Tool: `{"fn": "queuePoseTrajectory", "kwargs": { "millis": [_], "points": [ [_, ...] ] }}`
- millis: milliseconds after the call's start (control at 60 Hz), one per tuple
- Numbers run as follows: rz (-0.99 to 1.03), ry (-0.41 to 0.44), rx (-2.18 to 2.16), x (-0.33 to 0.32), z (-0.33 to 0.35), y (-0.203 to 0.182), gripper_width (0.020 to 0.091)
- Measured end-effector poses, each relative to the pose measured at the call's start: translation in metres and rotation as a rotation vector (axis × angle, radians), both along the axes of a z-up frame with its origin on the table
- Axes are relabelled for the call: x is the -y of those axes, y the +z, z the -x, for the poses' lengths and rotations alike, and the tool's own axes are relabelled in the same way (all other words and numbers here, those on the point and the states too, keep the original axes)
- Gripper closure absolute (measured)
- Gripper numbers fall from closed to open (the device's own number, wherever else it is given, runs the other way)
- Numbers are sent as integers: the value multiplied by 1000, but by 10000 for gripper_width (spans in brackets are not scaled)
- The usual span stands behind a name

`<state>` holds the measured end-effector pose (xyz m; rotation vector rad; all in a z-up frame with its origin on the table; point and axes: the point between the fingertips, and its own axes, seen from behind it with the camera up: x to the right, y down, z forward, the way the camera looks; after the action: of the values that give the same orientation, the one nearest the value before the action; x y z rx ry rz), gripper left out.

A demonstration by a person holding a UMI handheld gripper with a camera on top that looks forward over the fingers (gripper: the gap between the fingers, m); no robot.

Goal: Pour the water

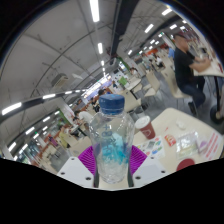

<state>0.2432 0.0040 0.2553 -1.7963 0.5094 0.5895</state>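
A clear plastic water bottle (110, 135) with a blue cap and a blue-patterned label stands upright between my fingers. My gripper (111, 163) is shut on the bottle, its purple pads (88, 160) pressing on both sides of the lower body. The bottle looks lifted, and the scene behind it is tilted. Just beyond the bottle on the right, a red paper cup (145, 126) stands on the white table (180, 130).
Small items lie on the white table, among them a round dish (186, 166) and colourful packets (208, 145). A person in dark clothes (186, 62) sits at the far right. Desks, chairs and ceiling strip lights fill the room behind.
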Motion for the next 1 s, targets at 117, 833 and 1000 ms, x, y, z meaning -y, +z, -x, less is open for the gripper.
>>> {"fn": "queuePoseTrajectory", "kwargs": {
  "millis": [117, 833, 1000],
  "points": [
    [-10, -26, 400, 11, -74, 9, 725],
    [153, 6, 674, 33, -149, -191, 572],
    [285, 50, 640, 53, -147, -198, 263]
  ]
}}
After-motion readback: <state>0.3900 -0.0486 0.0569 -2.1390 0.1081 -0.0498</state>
